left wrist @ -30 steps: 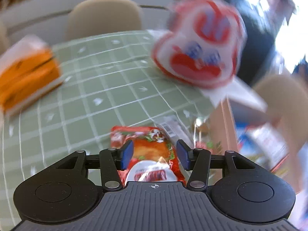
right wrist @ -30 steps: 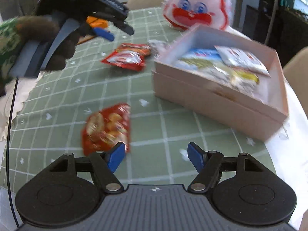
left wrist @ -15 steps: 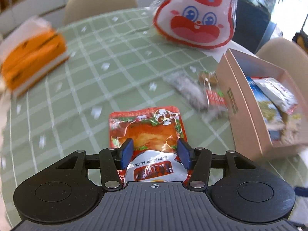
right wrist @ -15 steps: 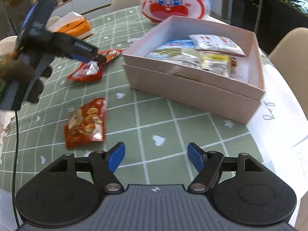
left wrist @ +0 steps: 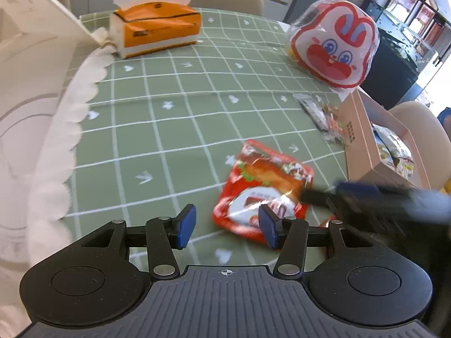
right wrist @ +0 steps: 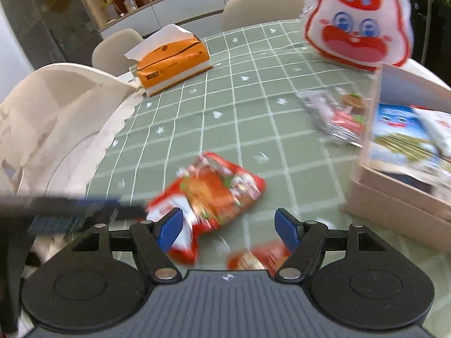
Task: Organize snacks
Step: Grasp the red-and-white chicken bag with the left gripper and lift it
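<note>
A: Left hand-held gripper [left wrist: 227, 226]?

B: Wide apart, gripping nothing; its jaws have just been narrowing a little. The red snack pouch [left wrist: 263, 186] it straddled a moment ago now lies on the bench [left wrist: 169, 118], ahead and right.

A: Right hand-held gripper [right wrist: 227, 229]?

B: Wide, empty, now over that pouch. Beyond, right, the snack box [right wrist: 394, 197] awaits.

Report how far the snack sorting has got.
Done: several packets lie in the pink box. In hand: nothing; left claw and right claw are both open. Left: the red packet, a second red one, and the small packets beside the box.
</note>
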### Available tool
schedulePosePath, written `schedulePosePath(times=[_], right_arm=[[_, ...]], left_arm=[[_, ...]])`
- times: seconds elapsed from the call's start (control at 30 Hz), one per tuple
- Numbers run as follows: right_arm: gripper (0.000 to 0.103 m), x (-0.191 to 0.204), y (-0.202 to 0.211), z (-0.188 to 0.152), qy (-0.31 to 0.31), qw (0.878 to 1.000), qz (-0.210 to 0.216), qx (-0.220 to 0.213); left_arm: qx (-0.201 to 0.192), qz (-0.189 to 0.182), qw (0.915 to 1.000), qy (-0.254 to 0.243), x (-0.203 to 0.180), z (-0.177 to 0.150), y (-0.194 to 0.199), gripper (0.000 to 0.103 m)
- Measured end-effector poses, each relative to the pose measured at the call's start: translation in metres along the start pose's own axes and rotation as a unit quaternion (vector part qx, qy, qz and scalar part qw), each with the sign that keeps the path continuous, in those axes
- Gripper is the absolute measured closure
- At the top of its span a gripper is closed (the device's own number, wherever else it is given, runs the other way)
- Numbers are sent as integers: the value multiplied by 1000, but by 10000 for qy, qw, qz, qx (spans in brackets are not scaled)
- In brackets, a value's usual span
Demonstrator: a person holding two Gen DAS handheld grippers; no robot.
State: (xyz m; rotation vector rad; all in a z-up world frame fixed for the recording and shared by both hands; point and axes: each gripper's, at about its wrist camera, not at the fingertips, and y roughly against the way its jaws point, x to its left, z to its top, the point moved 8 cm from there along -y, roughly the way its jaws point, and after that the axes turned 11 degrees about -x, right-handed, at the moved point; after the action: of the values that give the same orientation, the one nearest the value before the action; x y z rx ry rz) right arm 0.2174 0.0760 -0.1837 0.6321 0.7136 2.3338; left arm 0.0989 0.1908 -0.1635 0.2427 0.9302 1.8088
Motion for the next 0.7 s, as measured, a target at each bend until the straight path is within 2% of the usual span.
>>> schedulePosePath(times=[0.13,0.2,0.23,0.3,0.37,0.43,0.5,0.63,0.7], right_arm=[[31,7,-34,10,533,9976,-449,-34],[44,9,-45,8,766,9960,-455,108],[45,10,-45,7,806,9957,-451,97],[59,14,-38,2,907,9952,-330,148],[63,16,-29,-10,959,9949,-130,283],[63,18,-19,-22,1081,9936,-69,327],[63,17,-7,-30,1209,9920,-133,334],[60,4,31,-29,1009,9945,-273,17],[43,-5,53,-30,1046,9930,-490,-251]], left_arm=[[-7,-83,10000,-24,9,-2,10,49],[-14,-191,9998,-7,12,-2,14,49],[-26,-286,9996,5,12,-2,15,49],[-55,-494,9988,8,12,-3,16,49],[-53,-665,9978,-40,11,-4,11,49],[-82,-728,9972,-133,10,-4,6,49],[-176,-951,9948,-330,2,-2,0,49],[-192,-1180,9877,-1008,-21,-4,-12,49],[-168,-1133,9822,-1490,-33,-9,-18,49]])
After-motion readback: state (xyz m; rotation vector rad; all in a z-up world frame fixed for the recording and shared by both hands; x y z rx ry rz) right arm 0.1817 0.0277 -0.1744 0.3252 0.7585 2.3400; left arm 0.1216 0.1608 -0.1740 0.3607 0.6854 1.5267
